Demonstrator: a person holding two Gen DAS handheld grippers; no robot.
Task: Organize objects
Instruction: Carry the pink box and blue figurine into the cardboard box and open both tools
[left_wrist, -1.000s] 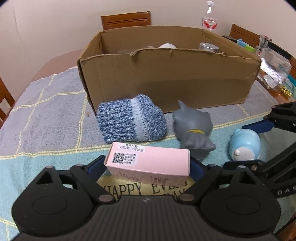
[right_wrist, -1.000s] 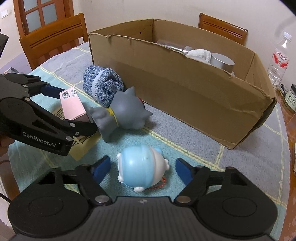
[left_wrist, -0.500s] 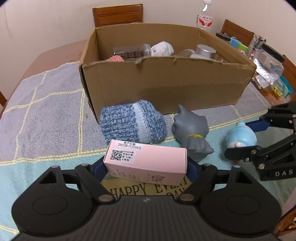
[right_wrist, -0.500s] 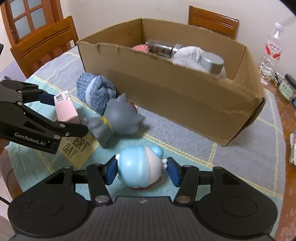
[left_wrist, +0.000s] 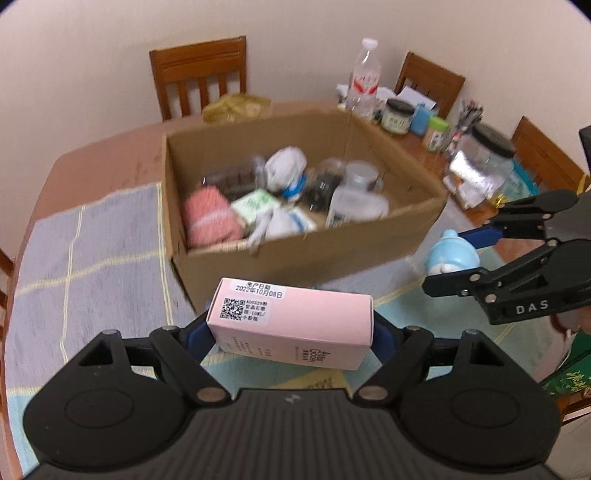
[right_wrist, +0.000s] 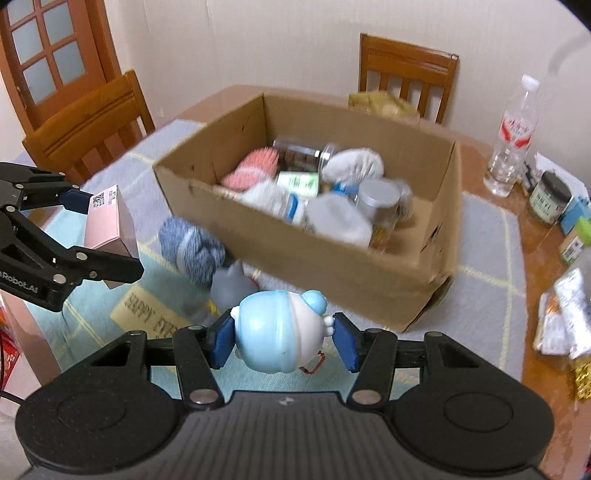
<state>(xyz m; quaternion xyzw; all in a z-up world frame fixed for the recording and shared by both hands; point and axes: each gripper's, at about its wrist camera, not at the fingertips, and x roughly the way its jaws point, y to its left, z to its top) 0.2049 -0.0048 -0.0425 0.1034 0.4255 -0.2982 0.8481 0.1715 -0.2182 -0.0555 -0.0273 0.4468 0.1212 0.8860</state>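
Observation:
My left gripper (left_wrist: 291, 332) is shut on a pink carton (left_wrist: 291, 326) with a QR label and holds it high above the mat, in front of the open cardboard box (left_wrist: 295, 258). My right gripper (right_wrist: 282, 341) is shut on a light-blue round toy (right_wrist: 279, 332), lifted above the mat; the toy also shows in the left wrist view (left_wrist: 452, 254). The box (right_wrist: 369, 266) holds jars, a pink knit item and white items. A blue knit sock (right_wrist: 192, 247) and a grey cat toy (right_wrist: 231, 286) lie on the mat before the box.
A water bottle (right_wrist: 511, 147), a dark-lidded jar (right_wrist: 550, 197) and small packets (right_wrist: 565, 317) stand on the wooden table to the right of the box. Wooden chairs (left_wrist: 199, 74) ring the table. A yellow printed patch (right_wrist: 151, 314) marks the mat.
Both grippers have risen with their objects, so the inside of the box now shows. The right gripper closed on the blue toy and lifted it off the mat.

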